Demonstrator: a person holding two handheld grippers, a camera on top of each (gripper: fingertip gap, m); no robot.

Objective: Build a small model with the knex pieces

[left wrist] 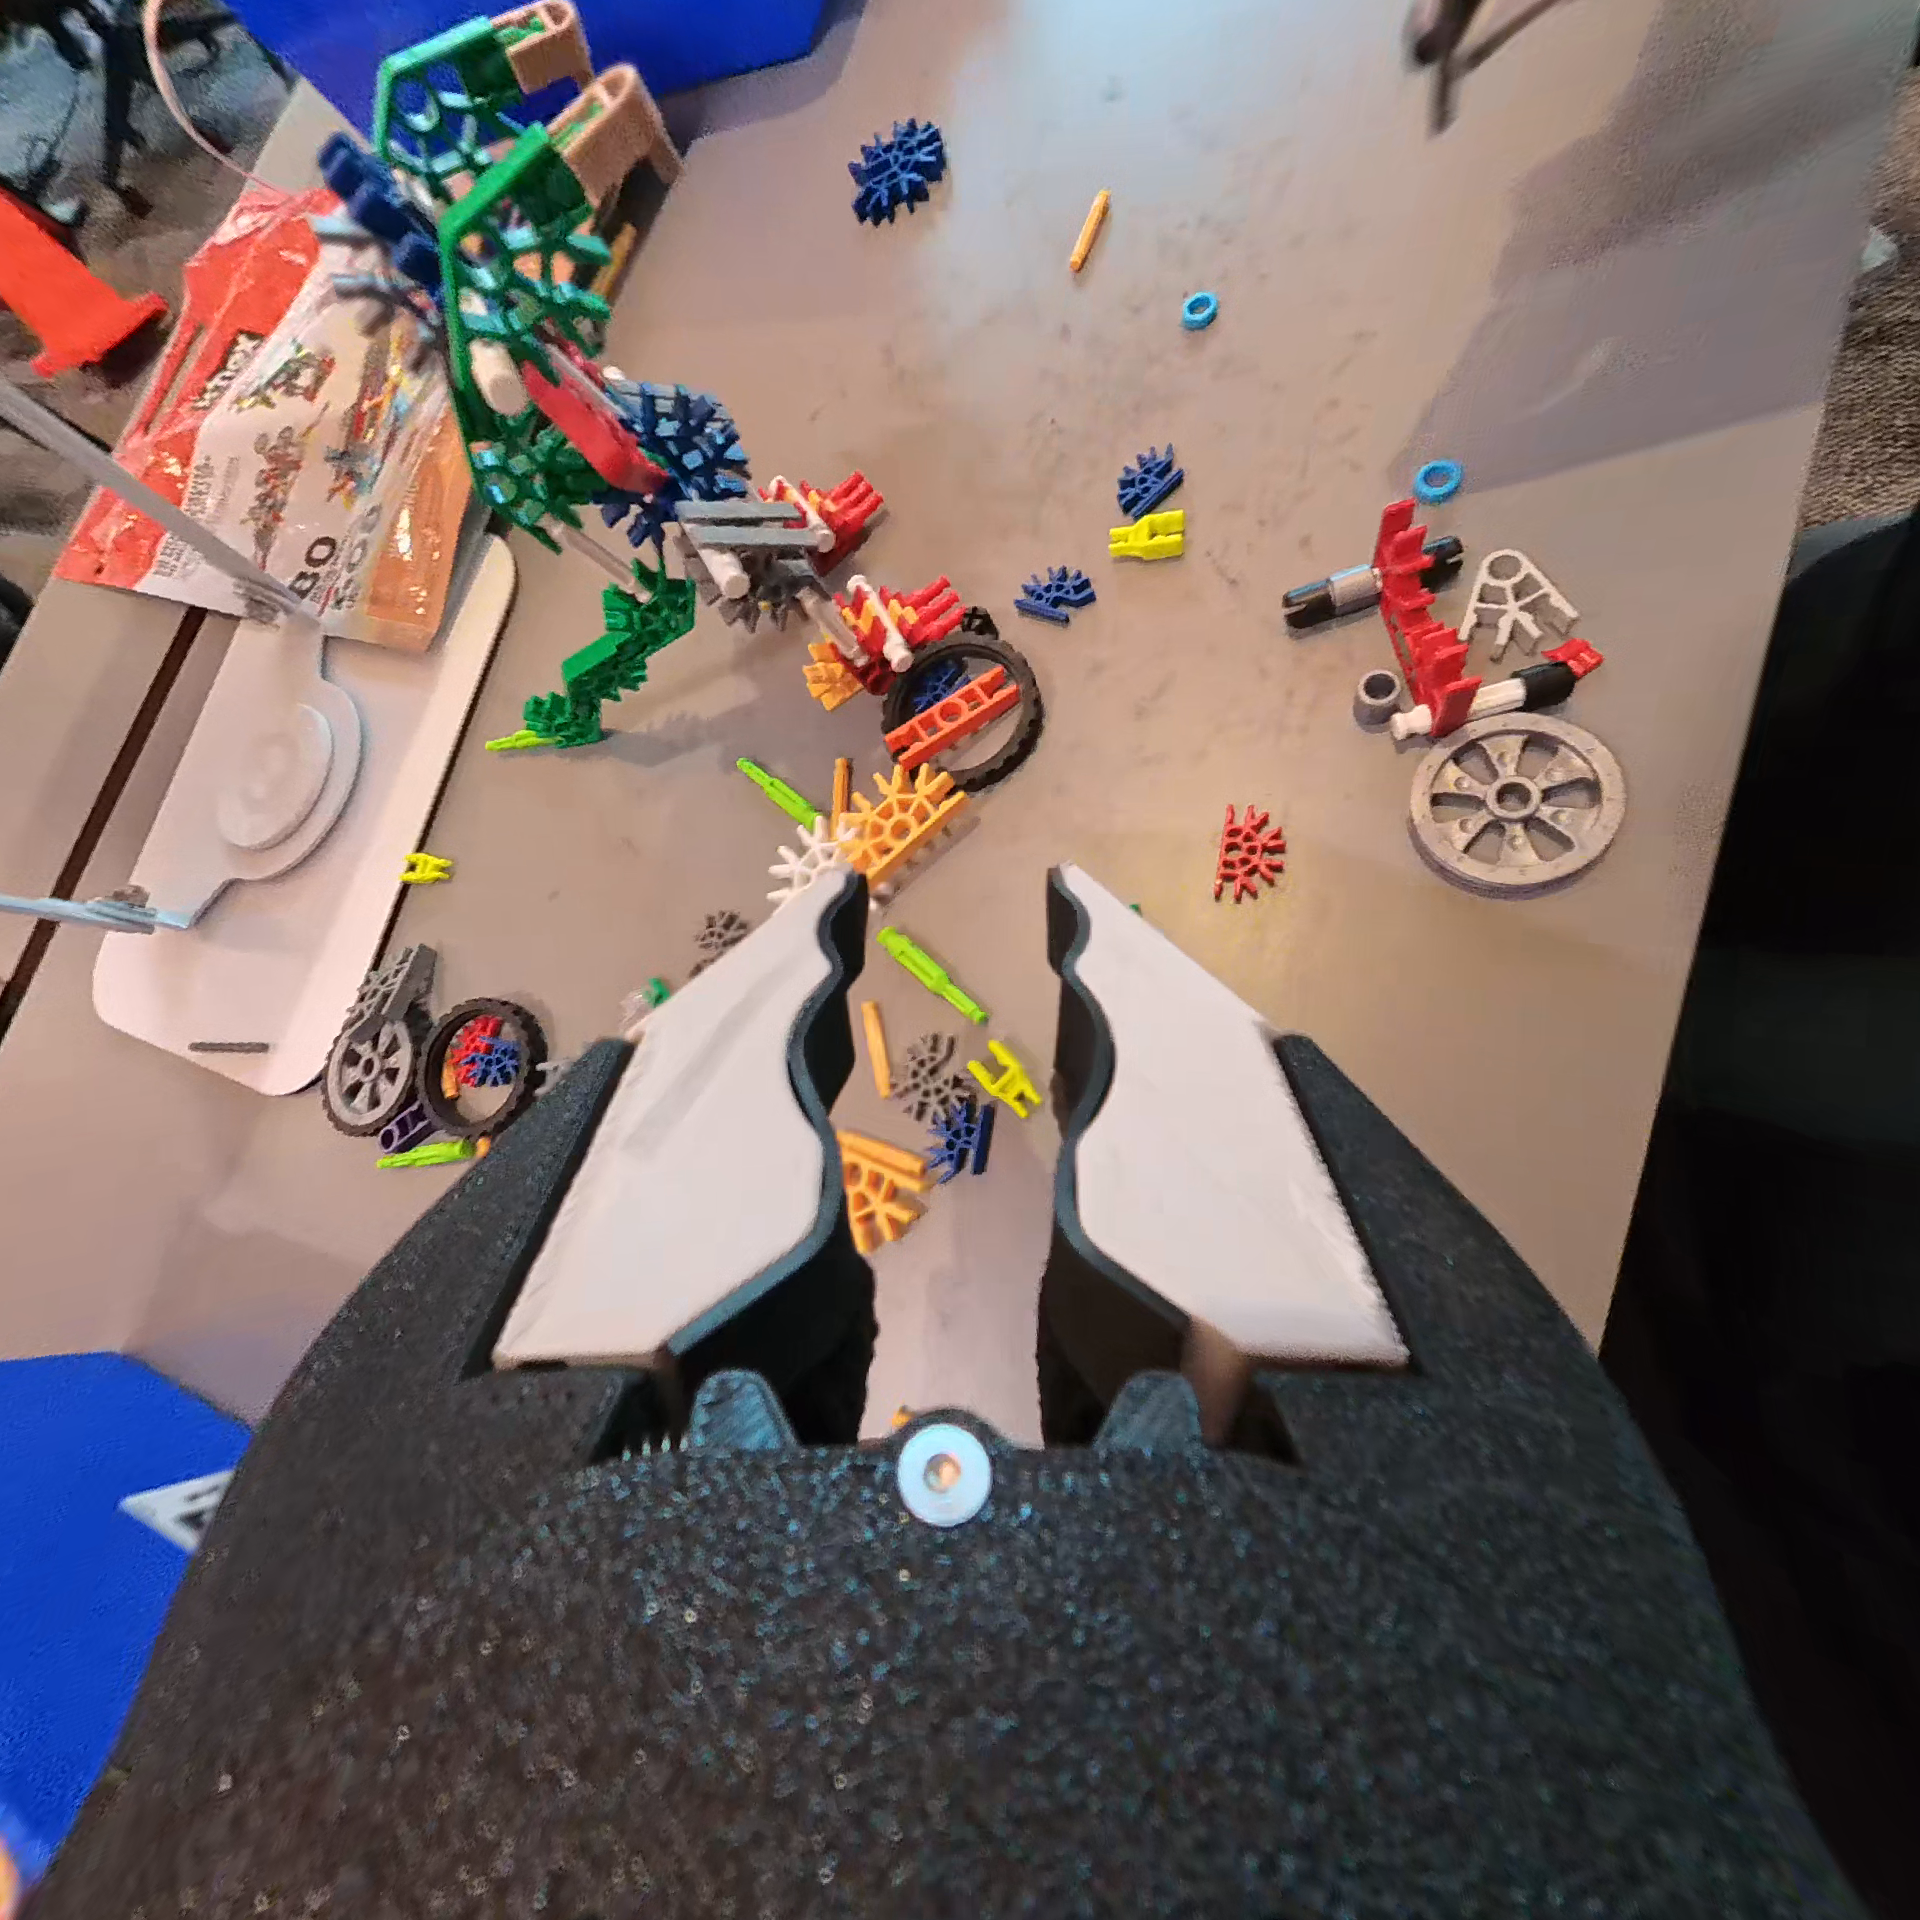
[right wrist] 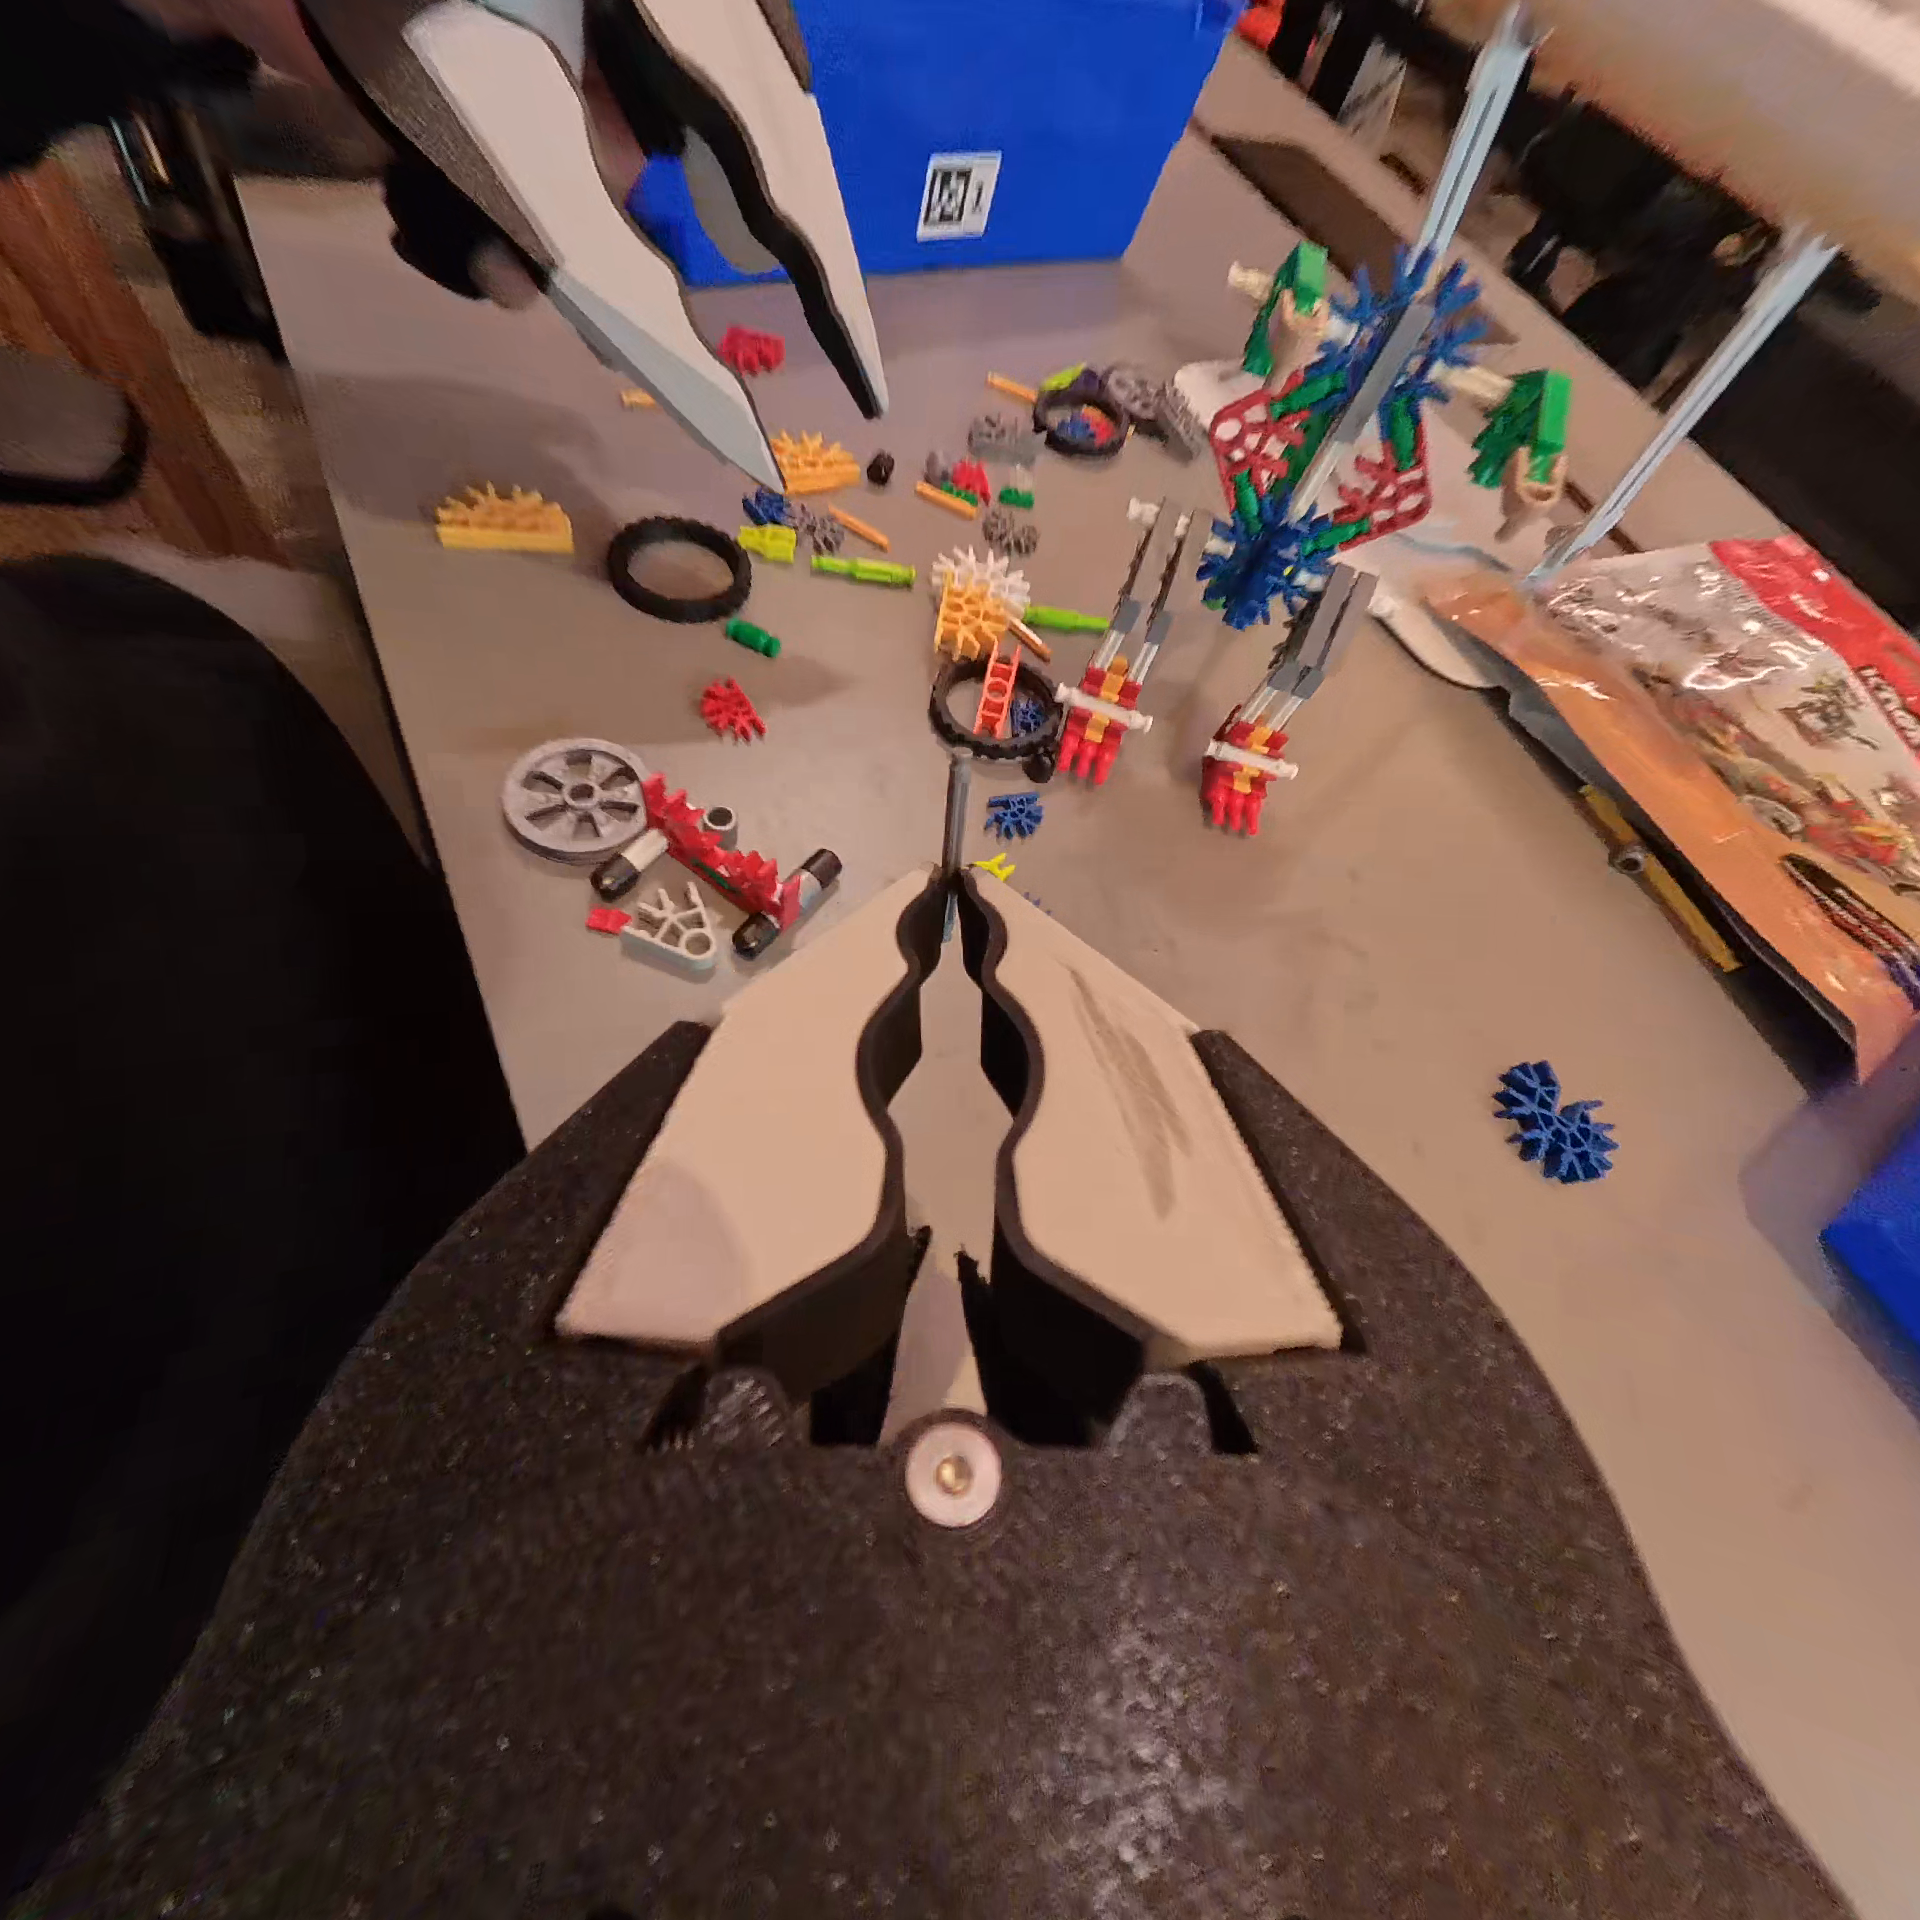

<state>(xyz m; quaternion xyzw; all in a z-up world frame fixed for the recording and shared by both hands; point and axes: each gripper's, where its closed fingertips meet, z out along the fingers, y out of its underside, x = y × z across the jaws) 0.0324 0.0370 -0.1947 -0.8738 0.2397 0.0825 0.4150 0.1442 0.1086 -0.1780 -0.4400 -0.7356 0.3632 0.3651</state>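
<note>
My left gripper is open and empty, held above a scatter of small plastic construction pieces: a lime rod, a yellow clip, a grey snowflake connector and an orange connector. It also shows in the right wrist view, open over the far pieces. My right gripper is shut on a thin grey rod that sticks out forward from the tips. A built figure of green, blue and red pieces stands on the grey table; it also shows in the right wrist view.
A printed toy bag and a white board lie at the left. A grey wheel with a red assembly, black tyres and loose connectors lie around. A blue bin stands at the far edge.
</note>
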